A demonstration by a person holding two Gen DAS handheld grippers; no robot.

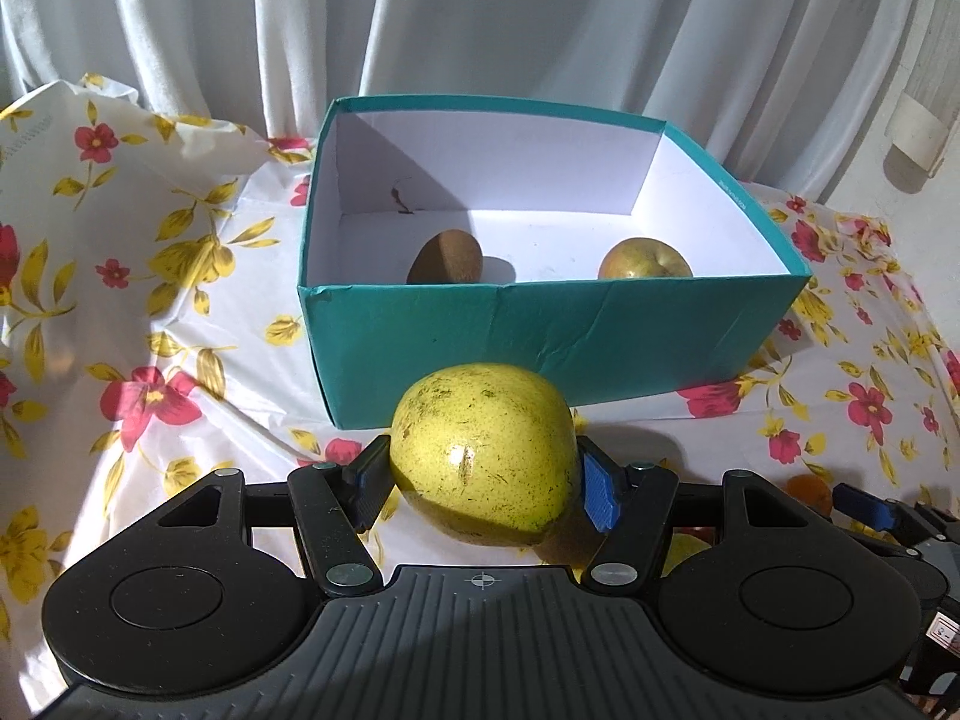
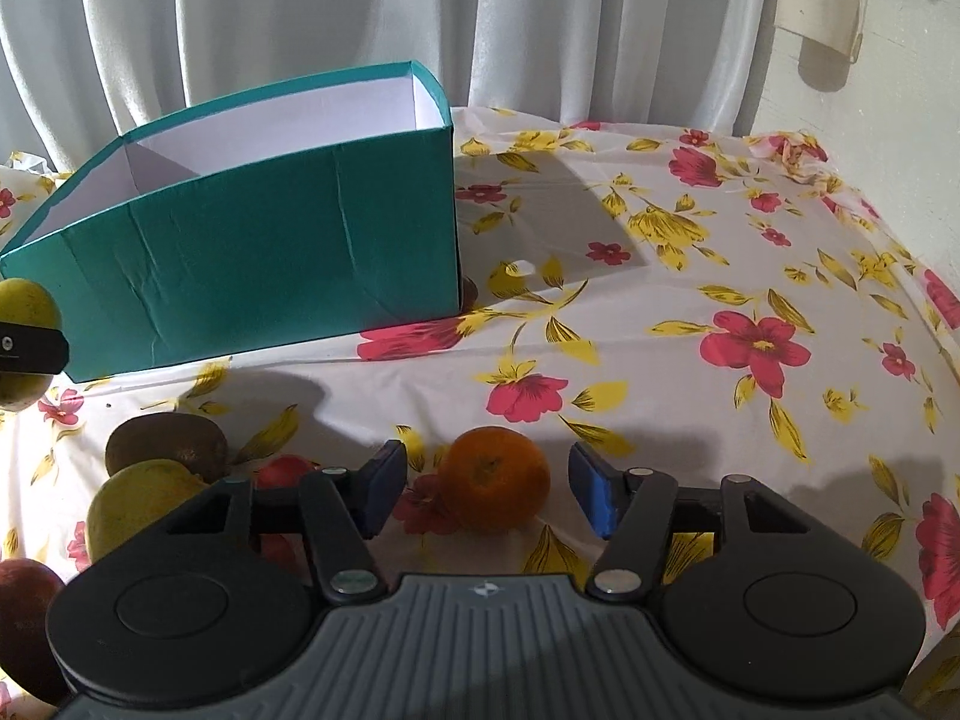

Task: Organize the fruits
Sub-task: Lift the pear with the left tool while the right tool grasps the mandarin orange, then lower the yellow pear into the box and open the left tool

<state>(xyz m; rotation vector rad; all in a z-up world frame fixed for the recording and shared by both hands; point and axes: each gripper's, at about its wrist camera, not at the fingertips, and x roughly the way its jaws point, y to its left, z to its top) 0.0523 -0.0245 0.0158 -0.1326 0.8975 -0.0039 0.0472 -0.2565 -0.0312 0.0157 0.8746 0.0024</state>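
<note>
My left gripper point(image 1: 483, 480) is shut on a large yellow-green fruit point(image 1: 483, 450) and holds it just in front of the teal box point(image 1: 540, 330), above the cloth. Inside the box lie a brown kiwi point(image 1: 445, 258) and a greenish-brown apple point(image 1: 645, 259). My right gripper point(image 2: 486, 489) is open, with its fingers on either side of an orange point(image 2: 498, 480) that rests on the table; the pads stand apart from it. The held fruit also shows at the left edge of the right wrist view point(image 2: 24, 348), beside the teal box point(image 2: 240, 264).
Left of my right gripper lie a kiwi point(image 2: 165, 441), a yellow fruit point(image 2: 138, 504), a red fruit point(image 2: 282, 471) and a dark red fruit point(image 2: 27, 618). A flowered tablecloth point(image 2: 720, 300) covers the table. White curtains point(image 1: 480, 18) hang behind.
</note>
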